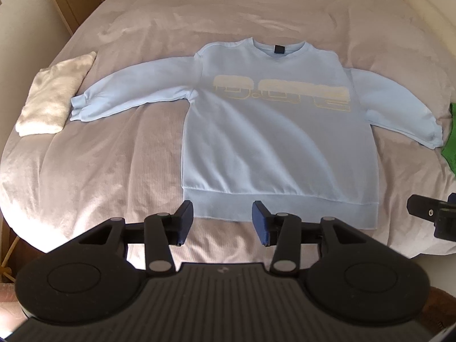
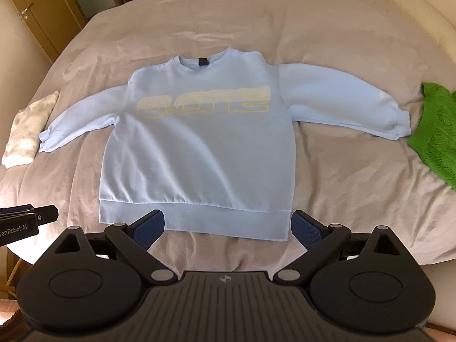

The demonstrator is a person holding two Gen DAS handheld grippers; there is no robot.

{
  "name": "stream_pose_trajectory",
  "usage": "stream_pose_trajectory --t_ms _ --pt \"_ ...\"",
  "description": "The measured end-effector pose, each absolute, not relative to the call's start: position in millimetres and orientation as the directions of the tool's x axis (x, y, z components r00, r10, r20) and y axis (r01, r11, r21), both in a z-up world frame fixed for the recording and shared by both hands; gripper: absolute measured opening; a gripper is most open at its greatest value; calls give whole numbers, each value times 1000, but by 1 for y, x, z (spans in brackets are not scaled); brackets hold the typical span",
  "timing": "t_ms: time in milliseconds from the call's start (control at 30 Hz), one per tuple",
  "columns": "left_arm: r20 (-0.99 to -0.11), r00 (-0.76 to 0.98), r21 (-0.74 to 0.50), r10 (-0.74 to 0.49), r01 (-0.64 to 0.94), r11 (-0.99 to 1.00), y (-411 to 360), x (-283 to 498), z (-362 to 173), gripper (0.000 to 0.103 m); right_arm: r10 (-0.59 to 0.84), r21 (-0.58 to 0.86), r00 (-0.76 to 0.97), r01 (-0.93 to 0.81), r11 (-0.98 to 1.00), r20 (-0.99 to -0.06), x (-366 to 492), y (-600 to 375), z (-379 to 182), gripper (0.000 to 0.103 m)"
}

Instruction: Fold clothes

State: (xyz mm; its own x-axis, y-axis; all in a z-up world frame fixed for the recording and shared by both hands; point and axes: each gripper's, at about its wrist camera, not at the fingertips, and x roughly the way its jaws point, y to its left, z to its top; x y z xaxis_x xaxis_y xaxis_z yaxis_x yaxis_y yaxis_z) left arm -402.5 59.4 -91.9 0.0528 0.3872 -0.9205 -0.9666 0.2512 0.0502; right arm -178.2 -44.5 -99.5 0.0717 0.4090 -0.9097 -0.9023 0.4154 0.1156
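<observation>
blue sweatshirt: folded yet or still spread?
Spread. The blue sweatshirt lies flat, front up, on the bed, both sleeves out sideways, hem unfolded.

The green garment (image 2: pixel 436 134) runs off the right edge; chest lettering is blurred

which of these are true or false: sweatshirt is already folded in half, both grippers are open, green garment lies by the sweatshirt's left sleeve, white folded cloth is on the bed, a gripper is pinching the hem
1. The sweatshirt is folded in half: false. It lies flat, front up, both sleeves spread out.
2. Both grippers are open: true. The left gripper and right gripper hold nothing.
3. The green garment lies at the left-hand sleeve: false. It lies past the right-hand cuff.
4. A white folded cloth is on the bed: true, by the left-hand cuff.
5. A gripper pinches the hem: false. Neither has closed on it.
</observation>
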Motion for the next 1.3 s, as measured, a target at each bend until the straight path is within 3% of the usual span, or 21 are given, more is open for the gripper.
stream_pose_trajectory --t_ms 200,333,567,833,1067,1233,1300 --pt "-941 75 14 330 -966 259 123 -417 -118 44 363 114 67 -883 456 -929 -177 6 -118 99" --pt "-942 173 -118 288 -973 197 182 -453 -153 44 303 111 54 -857 503 -951 -173 52 -148 99" --pt "-930 231 -286 288 -943 -170 291 -562 -251 41 239 166 -22 -784 598 -971 -160 136 -232 99" --pt "-900 160 -369 405 -774 -515 356 -693 -322 41 242 229 -76 -671 705 -967 -153 197 -311 99" --pt "-846 69 -447 529 -632 -633 368 -763 -349 40 220 200 -61 -692 694 -974 -160 217 -338 99" --pt "-807 66 -505 587 -592 -628 373 -770 -361 31 215 201 -68 -698 688 -974 -158 218 -346 100" --pt "-801 54 -501 596 -604 -619 373 -767 -357 13 223 211 -76 -698 685 -972 -155 218 -347 100"
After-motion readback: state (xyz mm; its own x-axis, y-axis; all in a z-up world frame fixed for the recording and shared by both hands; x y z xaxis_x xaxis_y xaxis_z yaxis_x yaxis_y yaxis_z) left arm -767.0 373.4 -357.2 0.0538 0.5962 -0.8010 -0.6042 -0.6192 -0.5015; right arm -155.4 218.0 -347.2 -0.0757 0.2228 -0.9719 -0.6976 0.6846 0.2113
